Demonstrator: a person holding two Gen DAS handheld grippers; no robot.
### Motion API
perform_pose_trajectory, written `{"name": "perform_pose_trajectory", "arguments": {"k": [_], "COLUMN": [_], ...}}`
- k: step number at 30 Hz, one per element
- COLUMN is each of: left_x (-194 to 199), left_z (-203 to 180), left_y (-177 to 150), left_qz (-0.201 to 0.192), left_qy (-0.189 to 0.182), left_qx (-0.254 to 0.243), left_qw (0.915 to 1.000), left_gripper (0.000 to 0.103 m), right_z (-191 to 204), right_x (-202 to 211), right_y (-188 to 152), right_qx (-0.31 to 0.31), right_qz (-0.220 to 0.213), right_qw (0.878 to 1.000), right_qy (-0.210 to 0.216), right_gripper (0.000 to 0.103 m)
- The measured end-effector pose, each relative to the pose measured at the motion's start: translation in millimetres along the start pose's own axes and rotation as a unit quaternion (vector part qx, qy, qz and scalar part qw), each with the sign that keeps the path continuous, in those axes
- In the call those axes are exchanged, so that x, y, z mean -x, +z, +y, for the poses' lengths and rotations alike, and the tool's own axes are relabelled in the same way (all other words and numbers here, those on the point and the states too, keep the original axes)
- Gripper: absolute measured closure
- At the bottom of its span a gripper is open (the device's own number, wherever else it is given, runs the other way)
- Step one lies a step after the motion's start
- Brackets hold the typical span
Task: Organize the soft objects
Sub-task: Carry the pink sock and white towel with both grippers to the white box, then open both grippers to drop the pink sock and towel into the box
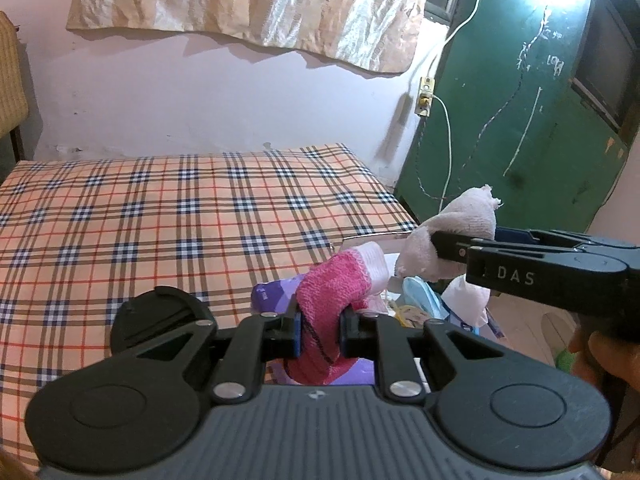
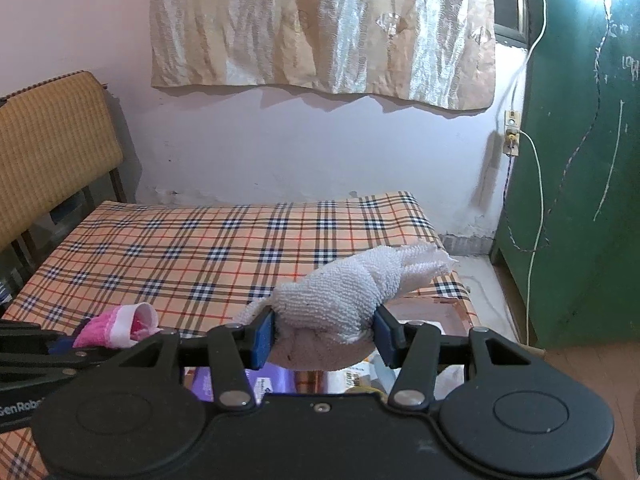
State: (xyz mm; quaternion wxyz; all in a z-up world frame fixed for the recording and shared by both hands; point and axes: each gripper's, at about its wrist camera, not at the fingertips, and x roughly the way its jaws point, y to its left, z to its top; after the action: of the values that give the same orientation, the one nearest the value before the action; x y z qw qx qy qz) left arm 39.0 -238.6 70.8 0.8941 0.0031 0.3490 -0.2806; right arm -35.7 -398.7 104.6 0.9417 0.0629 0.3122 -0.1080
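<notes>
A pink terry sock (image 1: 328,308) with a white cuff is pinched between the blue pads of my left gripper (image 1: 320,332), which is shut on it above the bed's near edge. In the right wrist view the same pink sock (image 2: 120,326) shows at the lower left. My right gripper (image 2: 324,332) is shut on a rolled white terry sock (image 2: 344,296), whose loose end sticks out to the upper right. From the left wrist view the white sock (image 1: 452,232) and the right gripper (image 1: 440,246) hang to the right, slightly higher than the pink one.
A bed with a plaid sheet (image 1: 160,216) fills the middle, against a pale wall. A box of mixed items (image 1: 420,304) sits below the grippers beside the bed. A green door (image 1: 520,120) and a hanging cable (image 1: 450,148) stand right; a woven chair back (image 2: 52,144) stands left.
</notes>
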Motion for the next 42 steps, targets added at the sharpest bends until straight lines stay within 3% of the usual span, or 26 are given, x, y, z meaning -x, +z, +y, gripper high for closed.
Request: {"name": "perform_pose_trajectory", "arguments": {"k": [22,42], "left_x": [-40.9,-83.3], "left_z": [-39.1,-63.5], "left_y": [-2.2,1.1], "left_qz": [0.031,0.052], "left_qy": [-0.040,-0.052], "left_qx": [-0.028,-0.039], "left_qw": [0.9983,0.9965], "left_gripper": [0.084,0.084], "right_z": [-63.5,-90.8], "right_x": [-21.3,-72.6], "right_y": [-9.8,-7.1], "right_qx": [-0.045,-0.073], "right_qz": [0.022,0.057], "right_qw": [0.998,0.996], "right_qy": [-0.031,-0.019], "right_gripper": [0.042,0.042]}}
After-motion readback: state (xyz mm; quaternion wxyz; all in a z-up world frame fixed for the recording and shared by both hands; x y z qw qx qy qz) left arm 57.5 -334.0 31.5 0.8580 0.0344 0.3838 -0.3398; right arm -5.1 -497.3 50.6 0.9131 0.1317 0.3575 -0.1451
